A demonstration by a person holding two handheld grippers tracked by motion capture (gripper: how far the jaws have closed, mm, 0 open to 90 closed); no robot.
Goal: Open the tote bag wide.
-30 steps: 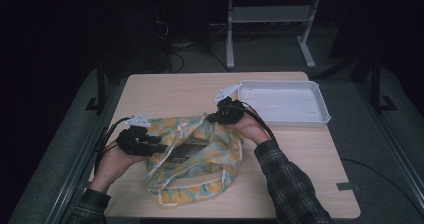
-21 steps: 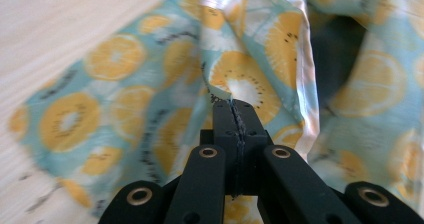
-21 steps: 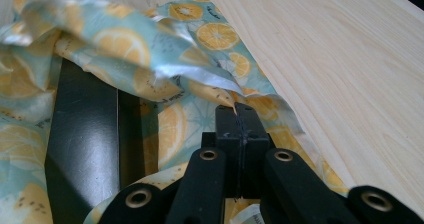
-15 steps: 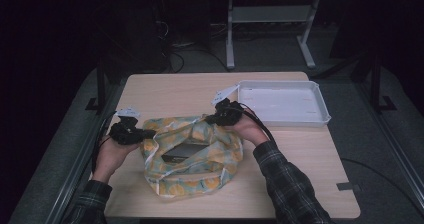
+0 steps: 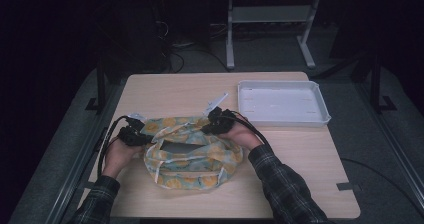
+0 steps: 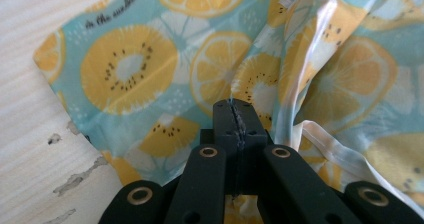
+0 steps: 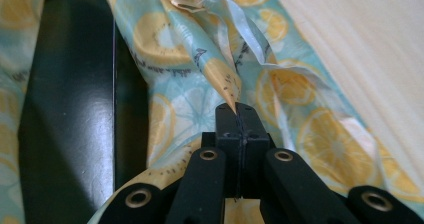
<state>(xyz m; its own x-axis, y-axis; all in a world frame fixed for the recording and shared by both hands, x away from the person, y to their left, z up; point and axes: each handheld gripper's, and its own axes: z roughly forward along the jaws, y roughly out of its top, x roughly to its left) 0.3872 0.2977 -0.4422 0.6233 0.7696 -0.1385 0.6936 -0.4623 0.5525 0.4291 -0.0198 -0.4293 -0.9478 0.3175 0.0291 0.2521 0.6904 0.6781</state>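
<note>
High view: the fruit-print bag (image 5: pixel 192 154) lies on the table (image 5: pixel 175 89), stretched between both grippers. Left gripper (image 5: pixel 142 136) has just clamped onto its left edge (film pinched tight); right gripper (image 5: pixel 207 126) pinches the far rim beside the dark opening (image 7: pixel 70 99).

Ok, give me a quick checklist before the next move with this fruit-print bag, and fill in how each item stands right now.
1. Left gripper shut on the fruit-print bag: ok, jaws pinch the fabric at its left edge.
2. Right gripper shut on the bag: ok, a fold runs into the closed jaws.
3. Bag mouth spread between the grippers: ok, a dark flat object shows inside.
4. Bag resting on the table: ok.
5. White tray free of the bag: ok, it sits apart.
6. Grip firm enough for lifting: cannot tell.
</note>
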